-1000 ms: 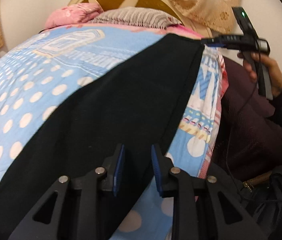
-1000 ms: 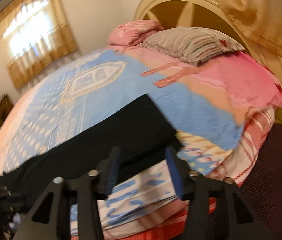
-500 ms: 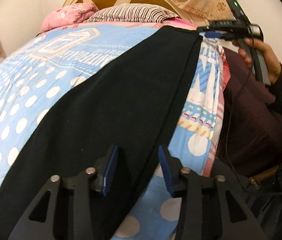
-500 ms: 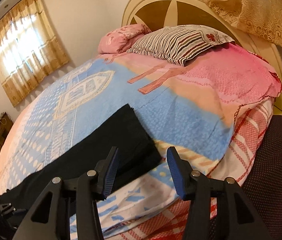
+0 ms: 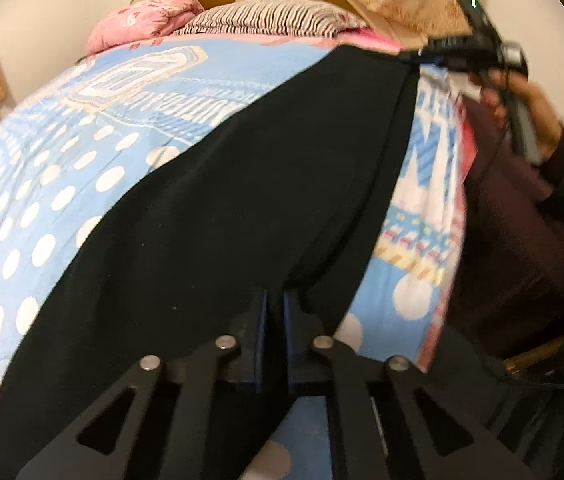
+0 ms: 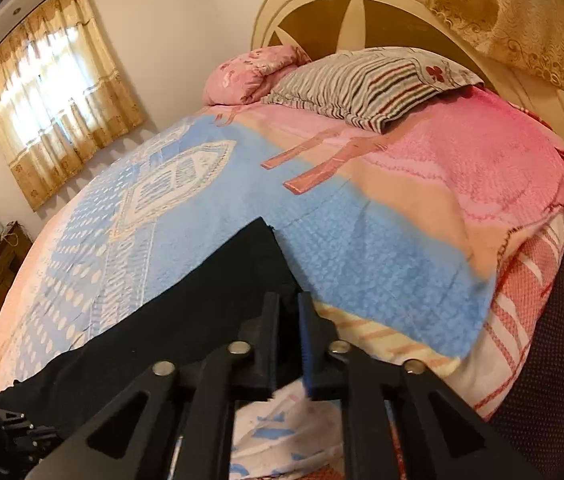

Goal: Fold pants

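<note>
Black pants (image 5: 242, 200) lie stretched in a long band across the blue dotted bedspread (image 5: 62, 184). My left gripper (image 5: 276, 300) has its jaws closing tight on the near edge of the pants, and a small fold of cloth is pinched between the blue pads. At the far end my right gripper (image 5: 412, 55), held by a hand (image 5: 530, 116), grips the corner of the pants. In the right wrist view the right gripper (image 6: 288, 300) is closing on that black corner (image 6: 258, 264), with dark cloth between its fingers.
A striped pillow (image 6: 362, 80) and a pink pillow (image 6: 254, 72) lie by the cream headboard (image 6: 322, 12). A dark maroon mesh chair (image 6: 562, 340) stands at the bed's near side. A curtained window (image 6: 54, 100) is on the far wall.
Both grippers stood open over the pants and are now shut on the cloth. The left has pinched up the near edge. The right has come down onto the far corner.
</note>
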A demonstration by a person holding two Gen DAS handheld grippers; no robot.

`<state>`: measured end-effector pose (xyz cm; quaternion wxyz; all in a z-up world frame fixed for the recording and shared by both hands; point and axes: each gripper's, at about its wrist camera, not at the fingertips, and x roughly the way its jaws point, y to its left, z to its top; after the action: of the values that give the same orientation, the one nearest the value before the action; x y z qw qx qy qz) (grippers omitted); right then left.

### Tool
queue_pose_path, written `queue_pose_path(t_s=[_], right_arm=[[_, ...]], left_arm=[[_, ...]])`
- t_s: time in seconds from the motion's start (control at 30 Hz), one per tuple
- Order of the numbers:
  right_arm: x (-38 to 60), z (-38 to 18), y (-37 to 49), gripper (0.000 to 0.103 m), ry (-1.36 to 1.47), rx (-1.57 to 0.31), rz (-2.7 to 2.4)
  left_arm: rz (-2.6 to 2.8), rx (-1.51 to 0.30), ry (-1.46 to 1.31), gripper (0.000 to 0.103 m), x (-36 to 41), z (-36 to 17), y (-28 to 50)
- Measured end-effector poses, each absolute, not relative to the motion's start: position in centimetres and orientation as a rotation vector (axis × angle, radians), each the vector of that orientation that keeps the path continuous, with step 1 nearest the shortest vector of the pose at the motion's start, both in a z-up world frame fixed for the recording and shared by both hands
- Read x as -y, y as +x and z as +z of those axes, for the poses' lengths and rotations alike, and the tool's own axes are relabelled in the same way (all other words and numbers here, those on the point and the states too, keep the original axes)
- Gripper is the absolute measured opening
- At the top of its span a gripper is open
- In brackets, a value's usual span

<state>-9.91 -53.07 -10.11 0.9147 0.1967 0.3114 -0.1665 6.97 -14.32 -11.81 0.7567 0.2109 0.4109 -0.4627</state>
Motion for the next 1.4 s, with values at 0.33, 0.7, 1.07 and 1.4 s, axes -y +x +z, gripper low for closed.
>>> queue_pose_path(t_s=[0.33,0.7,1.07,1.4], right_arm=[[52.1,-7.8,-11.6,0.006,0.351,-0.578,-0.331],[53.4,-10.9,-12.3,0.006,0.361,-0.653,-0.366],[52.5,-6.1,-11.0,0.051,0.278,-0.556,-0.347],[50.2,-11.4,-2.7,0.051,0.335,-0.836,-0.199]], left_arm=[[-1.084,-0.881,0.330,0.004,12.5,-9.9,6.7],[-1.079,-0.921,0.380,0.004,13.2,-12.5,5.8],[-1.082,-0.782,0.404,0.032,11.4,-9.7,3.9],[-0.958,-0.917,0.372,0.053,10.1,-13.4,6.5]])
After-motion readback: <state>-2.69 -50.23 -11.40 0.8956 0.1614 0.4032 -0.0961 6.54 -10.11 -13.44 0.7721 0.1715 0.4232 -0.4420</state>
